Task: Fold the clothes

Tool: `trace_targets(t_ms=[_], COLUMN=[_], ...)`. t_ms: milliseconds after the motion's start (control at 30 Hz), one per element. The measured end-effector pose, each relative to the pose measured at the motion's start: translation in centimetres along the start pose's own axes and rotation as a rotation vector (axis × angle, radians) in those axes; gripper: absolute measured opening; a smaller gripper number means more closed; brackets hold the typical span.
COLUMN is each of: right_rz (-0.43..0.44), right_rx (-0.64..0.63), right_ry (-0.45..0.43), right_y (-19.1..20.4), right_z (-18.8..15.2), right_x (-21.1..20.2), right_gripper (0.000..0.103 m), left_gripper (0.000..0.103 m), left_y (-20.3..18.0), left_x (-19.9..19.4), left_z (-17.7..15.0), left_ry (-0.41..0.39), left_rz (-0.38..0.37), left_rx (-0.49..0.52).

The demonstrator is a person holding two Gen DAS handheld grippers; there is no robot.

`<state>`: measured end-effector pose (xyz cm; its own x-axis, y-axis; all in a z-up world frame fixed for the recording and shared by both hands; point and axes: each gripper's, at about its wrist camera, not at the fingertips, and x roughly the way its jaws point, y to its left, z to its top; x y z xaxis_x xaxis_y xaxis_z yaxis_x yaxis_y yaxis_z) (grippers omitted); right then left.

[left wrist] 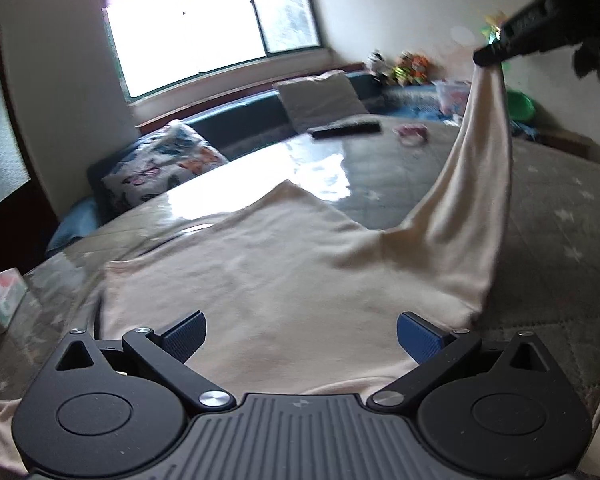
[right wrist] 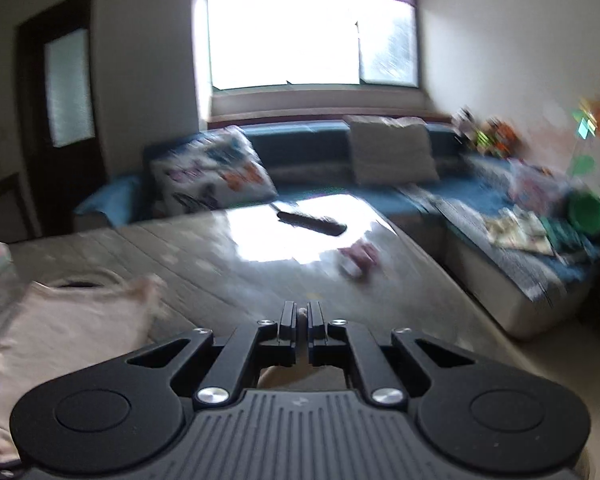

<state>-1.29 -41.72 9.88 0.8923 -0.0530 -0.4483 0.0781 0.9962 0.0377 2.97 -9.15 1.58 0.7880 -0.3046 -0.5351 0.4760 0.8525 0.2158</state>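
A cream garment point(left wrist: 268, 280) lies spread on the grey star-patterned table cover point(left wrist: 560, 216). My left gripper point(left wrist: 301, 334) hovers just above its near part, blue pads wide apart and nothing between them. At the upper right of the left wrist view my right gripper point(left wrist: 485, 57) pinches one corner of the garment and holds it high, so the cloth hangs in a long stretched strip. In the right wrist view the right gripper point(right wrist: 301, 312) has its jaws together with a sliver of cream cloth between the tips; the rest of the garment point(right wrist: 64, 328) lies at the lower left.
A black remote point(left wrist: 344, 129) and a small pink item point(left wrist: 411, 133) lie at the table's far side. Behind is a blue sofa point(right wrist: 312, 140) with a butterfly cushion point(left wrist: 160, 168) and a grey cushion point(left wrist: 320, 98). Toys and a green bowl point(right wrist: 586, 210) sit right. A tissue box point(left wrist: 0, 296) stands left.
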Motion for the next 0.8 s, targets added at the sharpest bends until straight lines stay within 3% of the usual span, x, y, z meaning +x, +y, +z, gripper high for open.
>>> trace_targets(t_ms=[267, 533, 700, 800], right_rz=[0.250, 0.500, 0.610, 0.615], right_rx=[-0.208, -0.413, -0.429, -0.441], right_ry=[-0.072, 0.002, 0.084, 0.068], right_y=[11.2, 23.8, 27.1, 26.8], right_z=[4.3, 2.1, 0.3, 0.3], right_x=[-2.1, -0.6, 0.3, -0.5], right_gripper=[0.004, 0.004, 0.008, 0.011], left_gripper=[0.103, 0.103, 0.103, 0.103], left_y=[5.7, 9.0, 9.8, 9.8], left_x=[-3.5, -5.6, -6.0, -6.1], left_z=[-2.4, -5.7, -6.4, -6.5], left_ry=[-0.025, 0.018, 0.026, 0.023], left_rz=[0.111, 0.188, 0.202, 0.202], left_rx=[-0.131, -0.226, -0.249, -0.247])
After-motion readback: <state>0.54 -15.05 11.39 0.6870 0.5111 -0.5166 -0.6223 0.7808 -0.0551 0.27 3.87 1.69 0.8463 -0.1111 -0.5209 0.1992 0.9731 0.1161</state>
